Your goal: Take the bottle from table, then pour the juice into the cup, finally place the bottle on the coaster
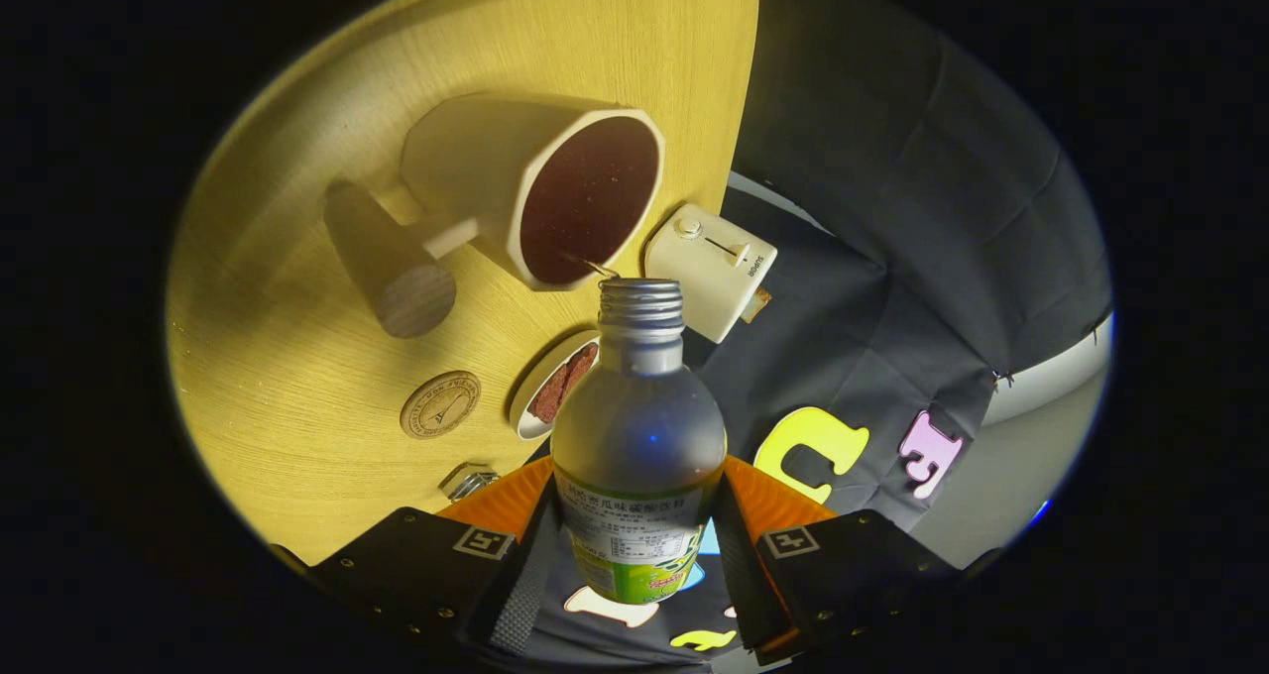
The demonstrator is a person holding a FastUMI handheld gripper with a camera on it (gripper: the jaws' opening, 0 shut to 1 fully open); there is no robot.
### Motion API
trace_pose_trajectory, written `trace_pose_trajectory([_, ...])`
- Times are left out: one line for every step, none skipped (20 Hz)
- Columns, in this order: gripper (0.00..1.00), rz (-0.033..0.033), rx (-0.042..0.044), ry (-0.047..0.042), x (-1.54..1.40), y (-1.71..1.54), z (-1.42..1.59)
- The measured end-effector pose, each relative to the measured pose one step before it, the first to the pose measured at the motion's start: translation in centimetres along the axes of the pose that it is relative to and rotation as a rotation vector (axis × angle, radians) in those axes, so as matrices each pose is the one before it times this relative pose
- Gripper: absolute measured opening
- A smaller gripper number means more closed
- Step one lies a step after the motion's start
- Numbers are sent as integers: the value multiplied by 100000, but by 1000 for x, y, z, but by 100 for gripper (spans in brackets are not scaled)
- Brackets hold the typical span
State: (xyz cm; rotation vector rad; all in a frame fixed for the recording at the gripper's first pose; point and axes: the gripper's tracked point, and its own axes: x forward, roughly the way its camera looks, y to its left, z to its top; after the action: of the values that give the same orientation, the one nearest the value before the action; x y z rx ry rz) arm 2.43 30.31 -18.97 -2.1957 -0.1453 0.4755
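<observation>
Now the gripper (pixel 634 545) is pinching the bottle (pixel 636 436) by its label, both fingers pressing. Its open mouth is pointing at the cup (pixel 540 193), just beside the rim; the coaster (pixel 440 403) is lying on the desk (pixel 297 357) near the cup.

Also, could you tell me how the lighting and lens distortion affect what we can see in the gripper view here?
In the gripper view, warm light falls on the table, and the cup throws a soft shadow; the fisheye bends the table edge; the bottle, gripped between both fingers, looks dim but sharp; the coaster stays legible.
</observation>
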Motion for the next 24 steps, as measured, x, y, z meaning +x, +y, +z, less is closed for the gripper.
trace_pose_trajectory([76, 97, 27, -121, 48, 43, -38])
trace_pose_trajectory([76, 100, 83, -43, 20, 29, -10])
trace_pose_trajectory([76, 299, 179, 23, -33, 26, -72])
trace_pose_trajectory([76, 3, 251, 3, 110, 61, -26])
trace_pose_trajectory([76, 147, 300, -15, 33, 10, -4])
trace_pose_trajectory([76, 254, 356, 43, -18, 81, -46])
trace_pose_trajectory([76, 174, 256, -65, 37, 32, -41])
trace_pose_trajectory([76, 254, 424, -80, 55, 16, 55])
trace_pose_trajectory([76, 273, 454, -79, 56, 29, -57])
trace_pose_trajectory([76, 191, 727, -180, 2, 97, -5])
trace_pose_trajectory([76, 340, 959, -335, -82, 121, 110])
trace_pose_trajectory([76, 401, 1339, -290, -34, 133, 53])
trace_pose_trajectory([76, 687, 1545, -452, 43, 82, 85])
trace_pose_trajectory([76, 760, 1632, -166, -63, 142, 12])
trace_pose_trajectory([76, 660, 1783, -509, -36, 85, 159])
trace_pose_trajectory([76, 765, 2100, -187, -116, 238, 73])
trace_pose_trajectory([76, 1149, 2574, -308, 7, 302, 45])
trace_pose_trajectory([76, 1128, 2923, -154, 9, 190, -55])
trace_pose_trajectory([76, 635, 2816, -6, -5, 98, -31])
trace_pose_trajectory([76, 313, 2583, -227, 240, -115, 87])
trace_pose_trajectory([76, -8, 2313, -35, 115, -154, 47])
trace_pose_trajectory([76, 250, 2140, -289, -172, 244, -13])
trace_pose_trajectory([76, 174, 2115, -229, -36, 48, 78])
trace_pose_trajectory([76, 174, 2132, -259, 127, -83, 47])
